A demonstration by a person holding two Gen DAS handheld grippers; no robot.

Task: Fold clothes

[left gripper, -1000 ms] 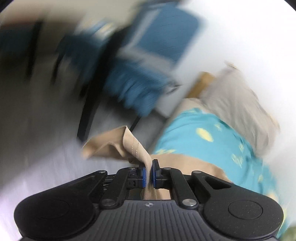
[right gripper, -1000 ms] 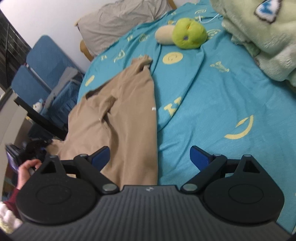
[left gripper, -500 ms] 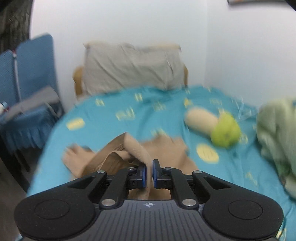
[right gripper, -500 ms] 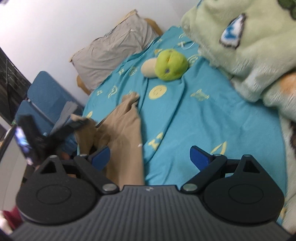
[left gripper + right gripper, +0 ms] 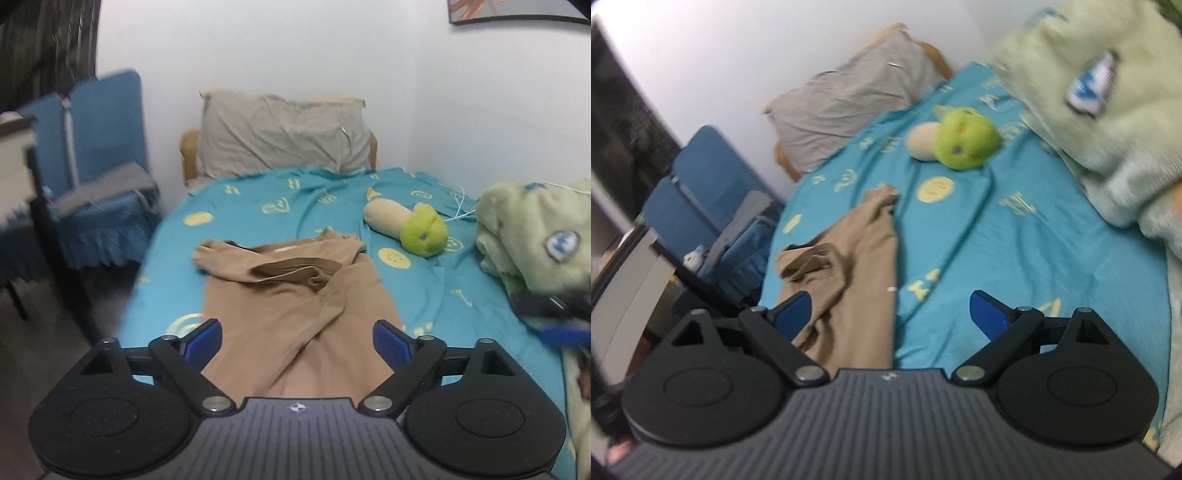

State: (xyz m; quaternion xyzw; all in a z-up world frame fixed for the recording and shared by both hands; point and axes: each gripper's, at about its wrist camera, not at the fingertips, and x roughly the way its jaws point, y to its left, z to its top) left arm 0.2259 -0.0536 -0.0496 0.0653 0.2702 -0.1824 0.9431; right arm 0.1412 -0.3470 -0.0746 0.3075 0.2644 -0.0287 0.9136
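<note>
We held the left gripper (image 5: pixel 297 341) with its fingers spread wide and empty, hovering above the near end of the tan garment (image 5: pixel 295 295). The right gripper (image 5: pixel 890 314) was likewise wide and held nothing. The garment lay lengthwise on the bed (image 5: pixel 295 199), whose teal sheet bore yellow smiley prints, and its far end was bunched and partly folded over. Beyond it to the right sat a green and beige plush toy (image 5: pixel 413 225), with a pale green fleece blanket (image 5: pixel 532 229) heaped at the bed's right edge. Blue chairs (image 5: pixel 103 162) stood left of the bed. Farthest off, a grey pillow (image 5: pixel 284 136) leaned against the white wall (image 5: pixel 277 48).
</note>
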